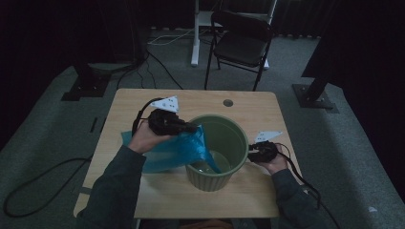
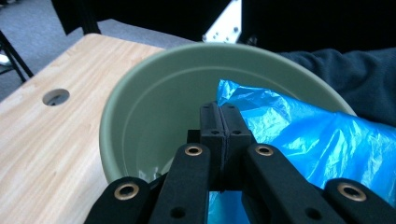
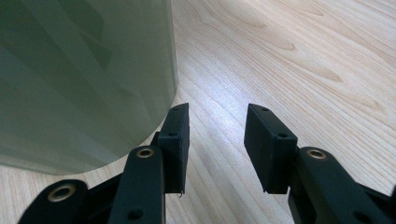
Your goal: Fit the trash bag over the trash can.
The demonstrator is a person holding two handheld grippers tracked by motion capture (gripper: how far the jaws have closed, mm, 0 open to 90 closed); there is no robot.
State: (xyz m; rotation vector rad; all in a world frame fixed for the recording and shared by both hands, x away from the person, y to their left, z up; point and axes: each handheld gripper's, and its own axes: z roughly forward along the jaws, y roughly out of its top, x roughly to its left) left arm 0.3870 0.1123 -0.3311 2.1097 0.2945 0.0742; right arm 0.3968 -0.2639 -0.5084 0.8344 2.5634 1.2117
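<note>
A green plastic bin [image 1: 210,179] stands upright in the middle of the wooden table [image 1: 124,107]. A blue plastic bag [image 1: 167,152] lies to its left, one corner lifted over the bin's rim. My left gripper [image 1: 192,128] is at that rim. In the left gripper view its jaws [image 2: 219,123] are pressed together over the bin's mouth [image 2: 154,107], shut on an edge of the blue bag [image 2: 308,140]. My right gripper [image 1: 251,152] sits low at the bin's right side. In the right gripper view it [image 3: 217,140] stands open just above the tabletop, the bin's wall [image 3: 84,79] beside its left jaw.
A round cable hole [image 1: 228,102] is in the table's far edge. A black folding chair [image 1: 241,40] stands behind the table on grey carpet. Cables and dark stand bases [image 1: 315,98] lie on the floor to both sides.
</note>
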